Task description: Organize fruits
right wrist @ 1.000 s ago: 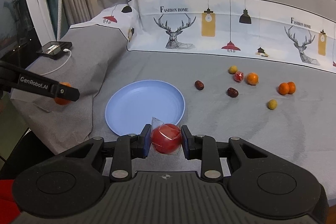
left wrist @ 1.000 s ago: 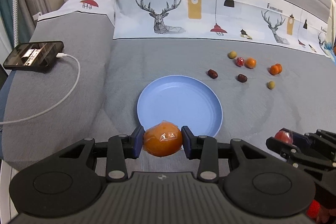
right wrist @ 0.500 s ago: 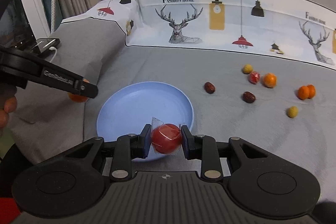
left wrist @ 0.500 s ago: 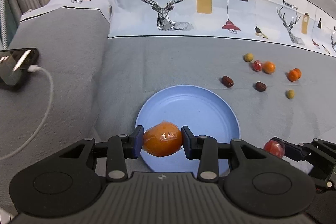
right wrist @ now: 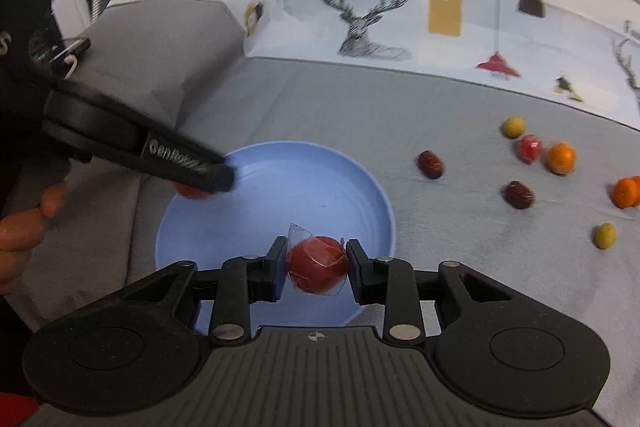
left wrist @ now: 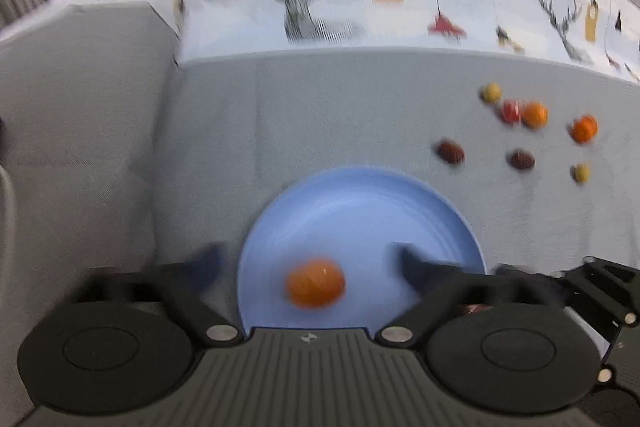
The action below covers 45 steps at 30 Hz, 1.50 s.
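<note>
A blue plate (left wrist: pixel 360 203) lies on the grey cloth and also shows in the right wrist view (right wrist: pixel 304 179). My left gripper (left wrist: pixel 310 263) is open over the plate's near left part. An orange wrapped fruit (left wrist: pixel 315 283) sits free between its spread fingers, on or just above the plate; the frame is blurred. In the right wrist view the left gripper (right wrist: pixel 208 175) mostly hides that fruit (right wrist: pixel 192 191). My right gripper (right wrist: pixel 317 263) is shut on a red wrapped fruit (right wrist: pixel 318 263) over the plate's near edge.
Several small fruits lie on the cloth right of the plate: two dark dates (right wrist: pixel 430 164), yellow-green balls (right wrist: pixel 513 127), small oranges (right wrist: pixel 561 158) and a red wrapped one (right wrist: pixel 529 148). A deer-print cloth (right wrist: pixel 372 27) lies behind. A phone (right wrist: pixel 60 51) is at the far left.
Both grippers moved forward over the plate. The left gripper opened and let go of the orange fruit. The right gripper still holds the red fruit.
</note>
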Available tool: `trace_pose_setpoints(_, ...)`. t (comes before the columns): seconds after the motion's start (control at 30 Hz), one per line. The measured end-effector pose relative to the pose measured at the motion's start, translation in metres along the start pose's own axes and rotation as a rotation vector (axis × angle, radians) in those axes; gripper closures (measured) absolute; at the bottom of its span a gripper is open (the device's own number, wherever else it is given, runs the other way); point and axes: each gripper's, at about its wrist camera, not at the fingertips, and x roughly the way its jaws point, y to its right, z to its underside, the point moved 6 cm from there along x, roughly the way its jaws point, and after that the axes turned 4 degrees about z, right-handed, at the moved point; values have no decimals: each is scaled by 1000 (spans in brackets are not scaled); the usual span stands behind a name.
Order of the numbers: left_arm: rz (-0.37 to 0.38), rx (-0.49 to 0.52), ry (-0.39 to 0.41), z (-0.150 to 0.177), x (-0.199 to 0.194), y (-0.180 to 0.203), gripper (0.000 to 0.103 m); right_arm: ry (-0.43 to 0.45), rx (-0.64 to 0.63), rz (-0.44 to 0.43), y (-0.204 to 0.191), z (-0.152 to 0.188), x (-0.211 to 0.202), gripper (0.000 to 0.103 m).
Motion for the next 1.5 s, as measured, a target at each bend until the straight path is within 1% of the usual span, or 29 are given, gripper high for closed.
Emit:
trace_pose_setpoints(0.03,-1,6,40,-2,-8,1,0,8,9,14,1,-2,-2,34)
trace_pose_setpoints(0.07,10,19,47,-3,-12,2,0,21,18,19,3,-3,-6,26)
trace_pose_setpoints(0.17,6,28,44,-1,-24,5,0,21,37,35,8,-2,-19,15)
trace_pose_setpoints(0.2,5,29,52,2,-29,5,0,23,49,38,10,-1,-25,14)
trace_pose_setpoints(0.43,2,-10,33,24,-54,2,0,37,158,59,35,10,-66,13)
trace_pose_setpoints(0.57,-6,-11,37,27,-66,5,0,49,197,74,45,14,-79,12)
trace_pose_setpoints(0.7,-23,-6,39,27,-74,9,0,65,193,85,46,15,-90,11)
trace_pose_setpoints(0.83,-26,-26,24,31,-85,11,0,71,195,93,47,19,-101,9)
trace_pose_setpoints(0.97,-15,-46,11,42,-101,13,0,77,207,94,47,24,-115,9)
trace_pose_setpoints(1.23,-37,-57,3,69,-126,14,0,109,201,83,38,35,-144,7)
trace_pose_setpoints(1.5,-53,-72,31,82,-148,14,0,144,172,81,27,40,-167,6)
